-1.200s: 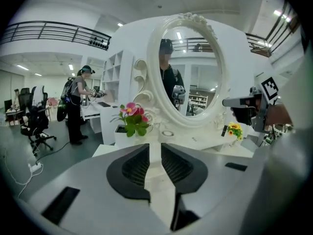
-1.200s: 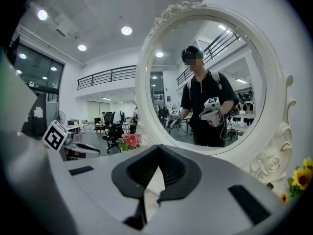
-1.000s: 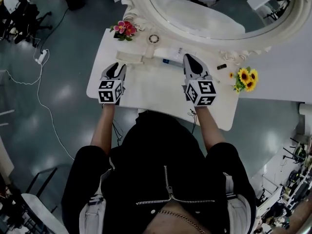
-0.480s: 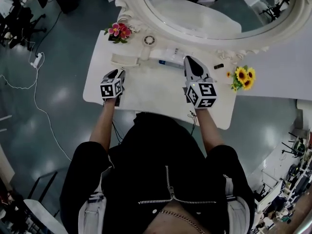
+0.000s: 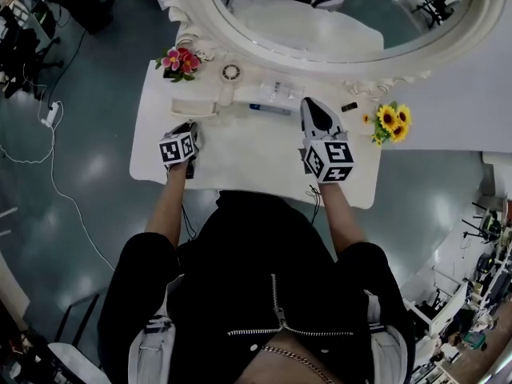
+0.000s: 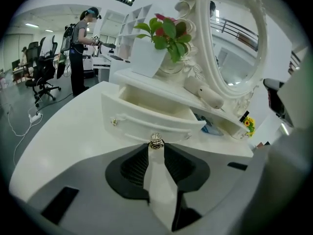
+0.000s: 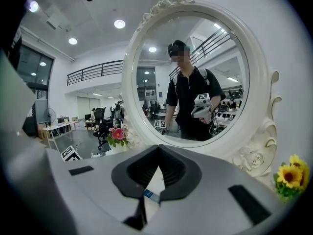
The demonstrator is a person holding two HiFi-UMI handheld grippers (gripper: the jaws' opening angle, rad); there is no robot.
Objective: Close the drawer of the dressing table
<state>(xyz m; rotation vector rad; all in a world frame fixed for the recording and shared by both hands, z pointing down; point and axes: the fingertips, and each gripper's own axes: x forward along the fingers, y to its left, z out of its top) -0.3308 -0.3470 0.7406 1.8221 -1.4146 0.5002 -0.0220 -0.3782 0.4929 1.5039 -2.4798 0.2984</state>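
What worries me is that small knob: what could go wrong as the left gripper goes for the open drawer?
The left gripper has its jaws closing with the drawer's small knob only at their tips and not yet pressed, so they may slip off it. A hard shove on the open drawer could also shake the flower pot standing on the shelf above it.
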